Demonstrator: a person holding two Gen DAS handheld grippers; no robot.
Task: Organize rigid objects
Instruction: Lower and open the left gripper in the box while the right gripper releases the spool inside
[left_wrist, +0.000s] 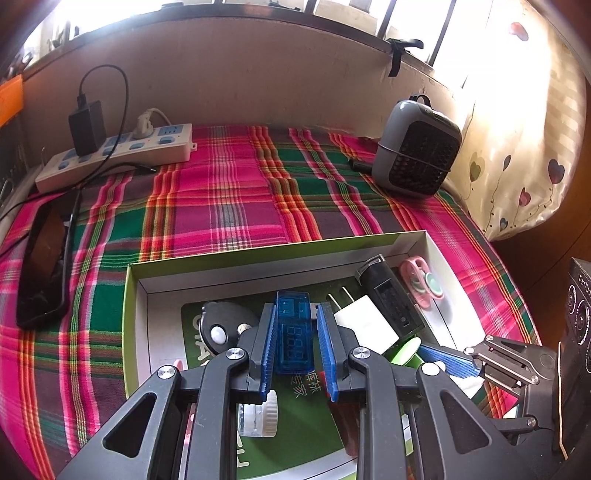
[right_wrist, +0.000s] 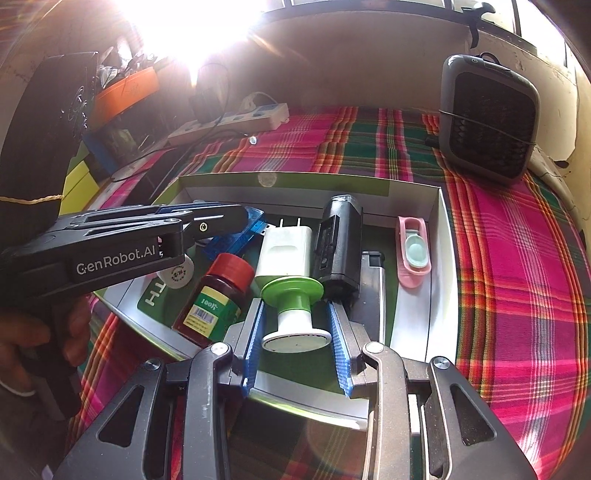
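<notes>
An open cardboard box (left_wrist: 280, 254) (right_wrist: 439, 218) lies on the plaid cloth and holds several small items. My left gripper (left_wrist: 295, 317) is over the box with its blue pads close on both sides of a blue USB meter (left_wrist: 291, 336), also seen in the right wrist view (right_wrist: 236, 236). My right gripper (right_wrist: 295, 314) has its pads at both sides of a green and white spool (right_wrist: 293, 314), over the box's near part. In the box lie a white charger plug (right_wrist: 284, 251), a black battery block (right_wrist: 338, 243), a red-capped bottle (right_wrist: 214, 299) and a pink clip (right_wrist: 413, 251).
A grey mini fan (left_wrist: 417, 147) (right_wrist: 487, 118) stands at the back right. A power strip (left_wrist: 110, 155) with a black adapter and cables lies back left. A black phone (left_wrist: 40, 266) lies at the left. A pillow (left_wrist: 524, 147) is at the right.
</notes>
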